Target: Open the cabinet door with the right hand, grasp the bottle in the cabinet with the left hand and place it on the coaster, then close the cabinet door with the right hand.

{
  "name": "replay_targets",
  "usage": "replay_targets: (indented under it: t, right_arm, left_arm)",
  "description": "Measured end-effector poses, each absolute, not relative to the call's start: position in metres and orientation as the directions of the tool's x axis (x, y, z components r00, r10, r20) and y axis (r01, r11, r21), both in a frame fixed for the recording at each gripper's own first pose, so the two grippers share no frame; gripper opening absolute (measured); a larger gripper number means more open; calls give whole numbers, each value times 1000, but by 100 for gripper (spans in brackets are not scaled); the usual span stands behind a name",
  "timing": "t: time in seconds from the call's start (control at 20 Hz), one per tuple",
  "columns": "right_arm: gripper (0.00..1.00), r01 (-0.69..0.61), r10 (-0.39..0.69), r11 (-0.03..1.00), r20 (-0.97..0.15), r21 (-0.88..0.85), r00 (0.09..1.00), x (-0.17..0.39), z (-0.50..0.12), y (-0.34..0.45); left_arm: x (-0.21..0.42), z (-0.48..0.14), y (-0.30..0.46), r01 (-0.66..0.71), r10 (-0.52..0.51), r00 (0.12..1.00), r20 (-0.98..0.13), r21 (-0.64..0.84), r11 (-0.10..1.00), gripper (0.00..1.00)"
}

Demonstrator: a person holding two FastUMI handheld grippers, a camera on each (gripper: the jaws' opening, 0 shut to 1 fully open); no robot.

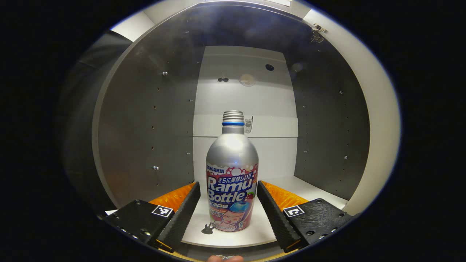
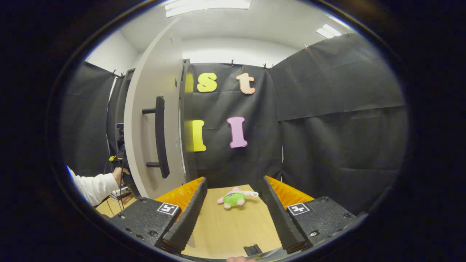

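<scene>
A silver bottle (image 1: 232,174) with a colourful label and a blue neck ring stands upright on the white cabinet floor (image 1: 262,227). My left gripper (image 1: 228,198) is open, and the bottle's lower body sits between its two fingers with small gaps on both sides. In the right gripper view the cabinet door (image 2: 154,120) stands swung open at the left, its black bar handle (image 2: 160,136) facing me. My right gripper (image 2: 233,198) hangs open over the wooden table (image 2: 233,225), away from the handle, holding nothing.
The cabinet's grey side walls (image 1: 145,134) close in on both sides of the bottle. A small green and pink plush toy (image 2: 235,198) lies on the table beyond the right fingers. A white sleeve and hand (image 2: 96,185) reach behind the door at the left.
</scene>
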State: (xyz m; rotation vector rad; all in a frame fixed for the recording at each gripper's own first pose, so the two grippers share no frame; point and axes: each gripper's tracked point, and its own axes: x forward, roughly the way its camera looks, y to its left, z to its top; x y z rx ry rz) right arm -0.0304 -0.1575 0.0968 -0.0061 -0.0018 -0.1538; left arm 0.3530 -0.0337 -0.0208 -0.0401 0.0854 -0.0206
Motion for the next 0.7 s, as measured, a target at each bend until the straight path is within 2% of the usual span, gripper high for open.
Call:
replay_targets:
  t: [0.15,0.2,0.25,0.3,0.5,0.7]
  right_arm:
    - [93,154,-154,988,0,-4,988,-31,96,-158]
    - [93,153,-153,988,-2,-3,988,-31,95,-158]
    - [93,150,-150,989,-3,-1,989,-31,95,-157]
    - [93,147,-147,989,-4,0,989,-30,94,-157]
    - [93,122,-122,992,-5,1,992,-29,93,-152]
    - [94,82,-82,997,-12,-6,997,-28,91,-146]
  left_arm:
    - [354,-15,-35,31,-35,997,-66,-54,998,94]
    - [355,-14,-33,25,-28,997,-65,-49,998,85]
    - [355,-15,-33,30,-33,997,-70,-45,999,70]
    - [353,-15,-33,32,-35,996,-77,-46,998,78]
    - [331,-2,-25,29,-31,999,-36,-50,998,72]
    - [279,7,-19,61,-60,998,8,-51,997,72]
